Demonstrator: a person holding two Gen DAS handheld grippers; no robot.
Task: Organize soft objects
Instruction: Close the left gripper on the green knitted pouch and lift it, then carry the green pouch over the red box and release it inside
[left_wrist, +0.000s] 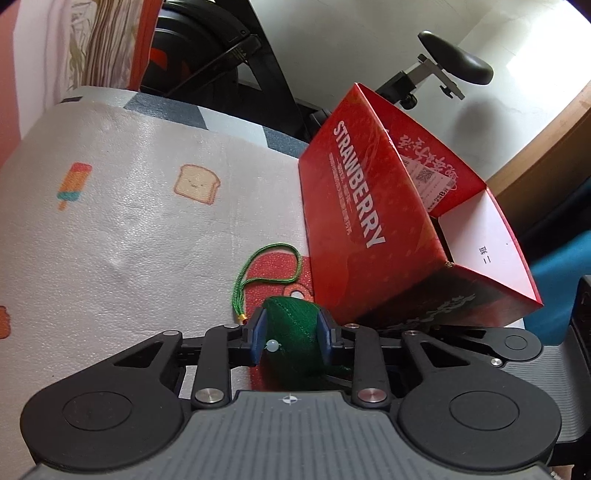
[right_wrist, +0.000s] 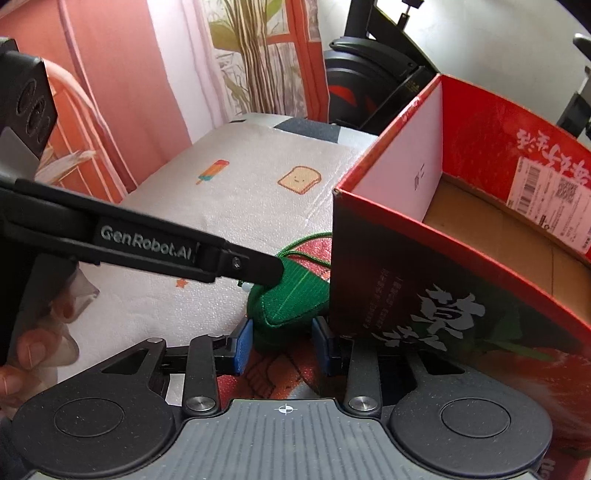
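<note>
1. The knitted pouch (left_wrist: 291, 325) is dark green with ribbed stitching, and its cord (left_wrist: 271, 266) is brighter green.
2. The box (left_wrist: 369, 221) is red with white "STRAWBERRY" lettering and white inner flaps.
3. The mat (left_wrist: 147, 221) is white, printed with a popsicle and toast.
4. The pads (right_wrist: 243, 345) are blue.

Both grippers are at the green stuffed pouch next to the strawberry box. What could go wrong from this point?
1. Both grippers crowd one small green pouch: the left gripper pinches it while the right gripper straddles it, so they may collide or tug it apart.
2. Its green cord trails loose and could snag.
3. The strawberry box stands very close, so lifting may knock it.
</note>
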